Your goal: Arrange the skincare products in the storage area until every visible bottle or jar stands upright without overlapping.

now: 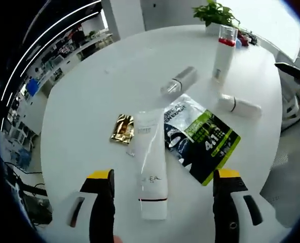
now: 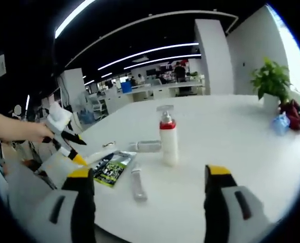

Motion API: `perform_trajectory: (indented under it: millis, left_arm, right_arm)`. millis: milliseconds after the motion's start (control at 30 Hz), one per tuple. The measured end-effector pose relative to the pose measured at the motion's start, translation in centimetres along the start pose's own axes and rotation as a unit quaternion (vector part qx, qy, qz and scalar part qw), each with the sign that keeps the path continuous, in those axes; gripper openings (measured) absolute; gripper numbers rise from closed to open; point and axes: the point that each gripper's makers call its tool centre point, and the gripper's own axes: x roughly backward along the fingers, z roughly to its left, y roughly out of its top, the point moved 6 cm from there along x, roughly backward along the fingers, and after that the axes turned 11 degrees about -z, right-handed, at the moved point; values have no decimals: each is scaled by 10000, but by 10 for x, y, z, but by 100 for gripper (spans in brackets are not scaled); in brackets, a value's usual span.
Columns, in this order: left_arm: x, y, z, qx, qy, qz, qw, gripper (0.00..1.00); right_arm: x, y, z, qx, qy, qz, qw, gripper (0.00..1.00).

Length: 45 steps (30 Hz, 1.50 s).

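Left tongs [image 1: 164,202] are hanging spread wide, gripping nothing, above a white tube [image 1: 151,164] lying flat on the white bench [image 1: 89,101]; beside the tube are lying a dark sachet [image 1: 200,139] and a gold packet [image 1: 122,128]; farther off a silver bottle [image 1: 179,80] and a small white bottle [image 1: 239,106] are lying down; a red-collared bottle [image 1: 224,55] is standing upright; right tongs [image 2: 147,202] are gaping, empty, facing that upright bottle [image 2: 167,135].

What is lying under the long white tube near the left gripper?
The white tube lies on the white table, its edge overlapping the black-and-green sachet. A gold packet lies beside it. Anything beneath stays hidden.
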Motion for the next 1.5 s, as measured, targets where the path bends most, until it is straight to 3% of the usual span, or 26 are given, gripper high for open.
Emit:
perform_trajectory:
  millis: [100, 267, 433, 667, 733, 1000, 1200, 1367, 1500]
  left_arm:
    - [-11, 0, 4, -130, -44, 346, 9993, 69]
    - [-21, 2, 9, -287, -80, 549, 9980, 56]
    - [-34, -2, 14, -144, -80, 966, 9952, 46]
    - [-49, -8, 16, -355, -120, 1220, 9918, 37]
    - [-48, -6, 17, -162, -159, 1259, 9918, 33]
    - [-49, -8, 21, 309, -136, 1059, 9938, 29]
    - [-48, -9, 20, 393, -50, 867, 9954, 28]
    - [-42, -7, 21, 786, 131, 511, 9955, 28]
    - [-30, 3, 21, 843, 177, 234, 9960, 28]
  right_arm:
    - [0, 0, -1, -9, -27, 1, 10000, 90]
    - [0, -1, -2, -13, -93, -15, 10000, 90]
    - [0, -2, -4, -35, -188, -59, 9998, 90]
    - [-1, -3, -5, -65, -260, -80, 9996, 89]
    - [-1, -3, -5, -64, -261, -82, 9996, 88]
    - [-3, -4, -6, -46, -251, -38, 9997, 87]
    - [-3, -3, -7, -64, -229, -87, 9997, 84]
    - [-2, -1, -8, -77, -227, -158, 9996, 84]
    - [-1, 0, -8, -57, -201, -182, 9996, 83]
